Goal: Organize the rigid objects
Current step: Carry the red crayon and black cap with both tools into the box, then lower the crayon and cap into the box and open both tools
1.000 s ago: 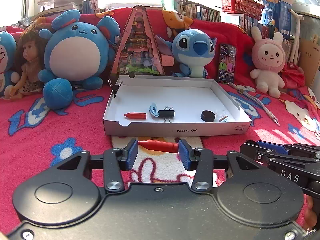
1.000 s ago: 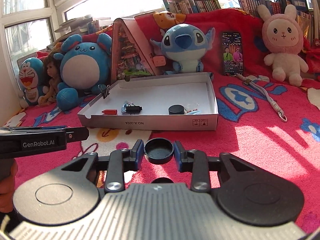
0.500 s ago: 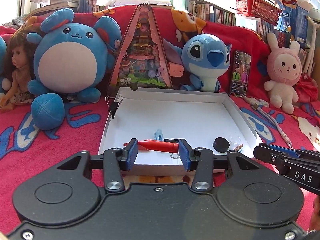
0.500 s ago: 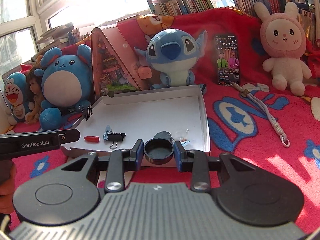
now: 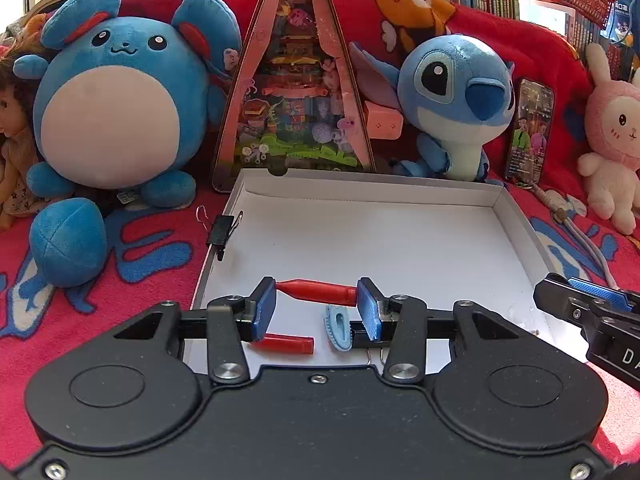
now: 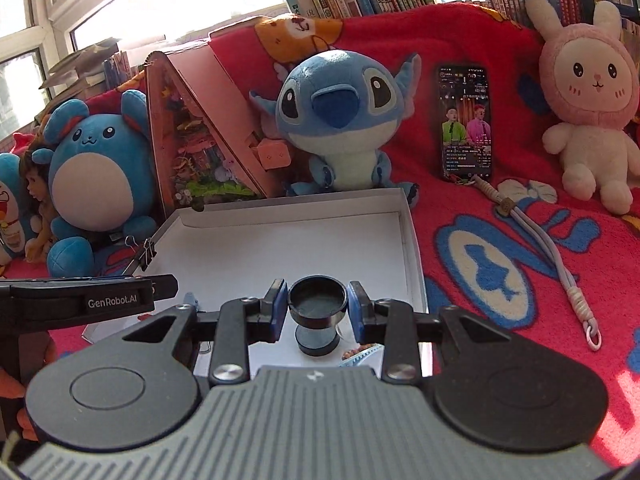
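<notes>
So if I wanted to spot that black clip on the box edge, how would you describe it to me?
Find the big white box on the red blanket, in front of the plush toys. On its left wall, near the round blue plush, sits the black binder clip. It is the only thing clamped on the rim, wire handles sticking out; the rest lie inside.

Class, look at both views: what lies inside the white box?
Inside the white box: a red cap and a pale blue clip beneath the left gripper, a black cap beneath the right gripper. The grippers hide the near edge.
</notes>
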`<state>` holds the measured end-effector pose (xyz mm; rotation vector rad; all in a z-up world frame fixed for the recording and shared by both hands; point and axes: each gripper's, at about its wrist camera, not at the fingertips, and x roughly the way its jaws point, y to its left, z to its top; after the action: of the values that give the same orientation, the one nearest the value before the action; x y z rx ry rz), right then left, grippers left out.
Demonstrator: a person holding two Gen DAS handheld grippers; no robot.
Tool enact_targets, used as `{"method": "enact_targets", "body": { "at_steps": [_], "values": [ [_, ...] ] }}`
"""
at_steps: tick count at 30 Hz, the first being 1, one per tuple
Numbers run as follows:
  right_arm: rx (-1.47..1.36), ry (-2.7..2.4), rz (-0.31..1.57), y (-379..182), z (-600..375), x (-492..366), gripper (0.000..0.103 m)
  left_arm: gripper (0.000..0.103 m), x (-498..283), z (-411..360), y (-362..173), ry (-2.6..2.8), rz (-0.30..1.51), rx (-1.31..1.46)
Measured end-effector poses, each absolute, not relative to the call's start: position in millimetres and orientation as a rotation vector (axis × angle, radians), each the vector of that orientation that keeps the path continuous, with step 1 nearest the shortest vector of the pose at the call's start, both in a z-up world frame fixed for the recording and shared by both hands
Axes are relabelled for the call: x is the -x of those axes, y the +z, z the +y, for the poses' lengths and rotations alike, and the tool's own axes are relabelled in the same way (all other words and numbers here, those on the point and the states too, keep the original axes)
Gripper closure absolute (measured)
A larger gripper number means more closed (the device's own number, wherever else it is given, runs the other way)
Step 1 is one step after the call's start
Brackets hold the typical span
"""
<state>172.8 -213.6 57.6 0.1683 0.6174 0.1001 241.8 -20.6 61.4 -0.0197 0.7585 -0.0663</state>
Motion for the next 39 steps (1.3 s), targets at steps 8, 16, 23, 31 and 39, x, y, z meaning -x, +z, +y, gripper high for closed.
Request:
{"method": "enact_targets", "body": {
  "at_steps": [8, 16, 23, 31, 39],
  "values": [
    [-0.164, 0.084, 0.696, 52.7, -212.6, -205.1, 0.066, 0.061, -265.4, -24.5, 54.8, -0.06, 0.798, 0.008],
    [-0.179, 0.079, 0.768, 37.6, -208.7, -230.4, 0.066, 0.06, -282.1, -26.1, 43.2, -0.065, 0.84, 0.02],
    [-0.153, 0.074, 0.795, 25.8, -202.2, -242.9, 0.066, 0.06, -293.5, -26.1, 37.4, -0.068, 0.857, 0.031],
    [-0.143, 0.069, 0.815, 18.5, -201.1, -249.9, 0.066, 0.06, -292.6, -30.6, 27.1, -0.082, 0.878, 0.009],
    [-0.139, 0.068, 0.825, 17.0, -201.9, -251.3, 0.066, 0.06, -292.5, -30.4, 22.1, -0.073, 0.883, 0.01]
  ]
}}
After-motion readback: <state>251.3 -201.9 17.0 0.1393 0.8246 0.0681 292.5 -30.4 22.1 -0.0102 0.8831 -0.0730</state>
